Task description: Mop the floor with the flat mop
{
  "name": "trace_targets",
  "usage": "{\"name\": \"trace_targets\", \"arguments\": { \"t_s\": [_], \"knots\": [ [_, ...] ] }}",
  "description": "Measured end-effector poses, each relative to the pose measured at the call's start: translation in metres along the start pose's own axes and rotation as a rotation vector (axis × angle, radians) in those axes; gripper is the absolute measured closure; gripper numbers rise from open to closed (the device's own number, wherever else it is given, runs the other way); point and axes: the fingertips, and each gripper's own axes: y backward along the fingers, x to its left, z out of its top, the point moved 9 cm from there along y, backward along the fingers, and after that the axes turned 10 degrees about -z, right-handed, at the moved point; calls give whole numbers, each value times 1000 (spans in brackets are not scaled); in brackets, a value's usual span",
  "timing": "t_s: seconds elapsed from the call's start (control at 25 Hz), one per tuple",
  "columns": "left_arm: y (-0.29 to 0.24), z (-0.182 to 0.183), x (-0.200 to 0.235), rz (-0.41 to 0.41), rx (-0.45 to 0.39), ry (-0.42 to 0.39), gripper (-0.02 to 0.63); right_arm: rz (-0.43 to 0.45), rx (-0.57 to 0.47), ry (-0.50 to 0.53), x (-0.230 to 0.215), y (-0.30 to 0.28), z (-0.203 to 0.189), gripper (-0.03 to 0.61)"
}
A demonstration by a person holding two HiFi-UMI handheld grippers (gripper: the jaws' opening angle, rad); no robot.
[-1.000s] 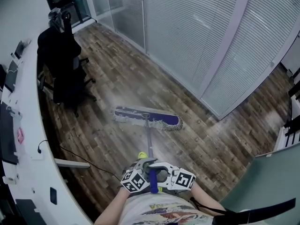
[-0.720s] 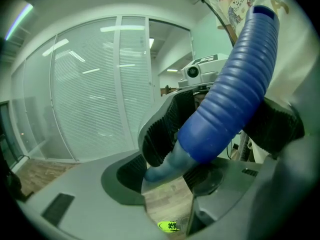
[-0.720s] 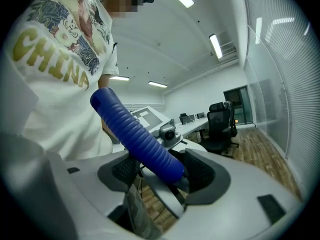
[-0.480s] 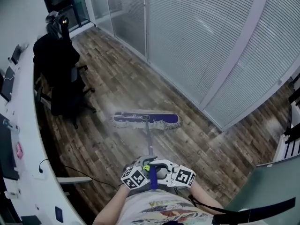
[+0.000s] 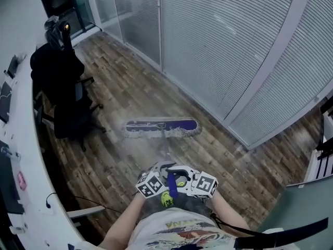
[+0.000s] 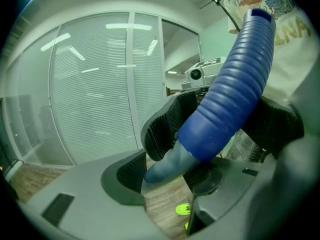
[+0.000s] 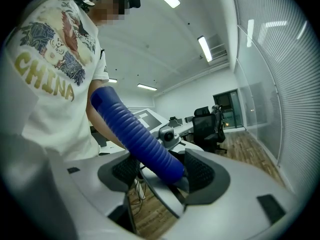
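The person is in the middle of mopping, I think. The long flat mop head, dark blue with a pale fluffy edge (image 5: 161, 127), lies flat on the brown wooden plank floor (image 5: 130, 82). It is near the black office chair (image 5: 67, 105), on the side away from the long white desk (image 5: 26, 155), and between that chair and the glass wall with white blinds (image 5: 223, 51). The boards look the same all over, so I cannot tell which bits are clean. There is a lot of floor all round the chair and past it, so my guess is that plenty is left to do.

A thin grey pole (image 5: 164, 146) runs back from the mop head to the person. At its top is a thick blue ridged grip (image 5: 171, 184).

Both claws are on it, close together. The left claw (image 6: 167, 174) is quite wide, with its two dark pads squeezing the pale stem just under the blue grip (image 6: 230, 94). The right claw (image 7: 162, 176) is also wide and pinches the bottom end of the blue grip (image 7: 135, 134) between its pads. In the view from the head, the left claw (image 5: 162, 172) and the right claw (image 5: 181, 181) sit side by side at the person's tummy, further from the chair than the mop head is.
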Motion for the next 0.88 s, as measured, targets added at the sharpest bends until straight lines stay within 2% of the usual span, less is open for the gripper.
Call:
{"name": "trace_targets", "arguments": {
  "t_s": [0.28,0.68,0.88],
  "knots": [
    [-7,5,78,12,3,-4,428,25,-6,9,-76,-23,13,316],
    [-21,20,220,61,-8,35,426,75,22,15,-217,-58,44,316],
    [-24,25,250,80,-28,58,426,93,38,20,-247,-65,52,316]
  ]
}}
